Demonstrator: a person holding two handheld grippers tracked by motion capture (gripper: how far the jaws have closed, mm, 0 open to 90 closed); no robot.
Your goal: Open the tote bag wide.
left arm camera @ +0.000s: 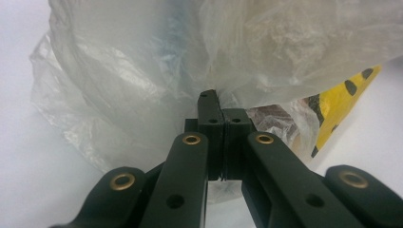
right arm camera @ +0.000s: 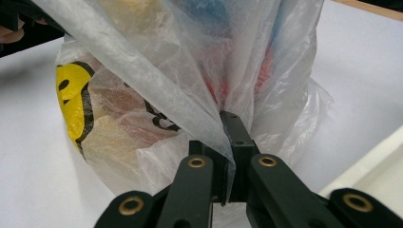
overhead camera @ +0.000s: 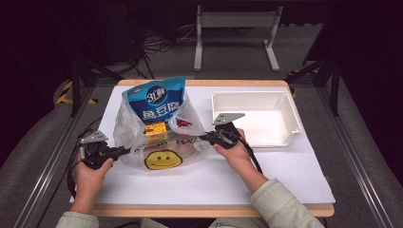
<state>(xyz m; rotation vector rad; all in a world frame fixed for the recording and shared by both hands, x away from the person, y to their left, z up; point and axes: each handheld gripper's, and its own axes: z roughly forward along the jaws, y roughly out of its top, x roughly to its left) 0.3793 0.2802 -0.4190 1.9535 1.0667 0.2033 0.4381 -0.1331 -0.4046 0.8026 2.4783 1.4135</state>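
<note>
Between both closed jaws: plastic bag (overhead camera: 161, 142), edges pinched each side.

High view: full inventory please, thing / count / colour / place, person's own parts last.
plastic bag: 1, clear with a yellow smiley print, left-centre of the table, pinched at both sides.
snack pouch: 1, blue, standing up out of the bag's mouth.
small pack: 1, yellow-orange, inside the bag below the pouch.
tray: 1, white, right of the bag, nothing in it.
table: 1, white top with a wooden edge.
frame stand: 1, pale grey, on the floor beyond the table.
left gripper: 1, black, shut on the bag's left edge.
right gripper: 1, black, shut on the bag's right edge.
</note>
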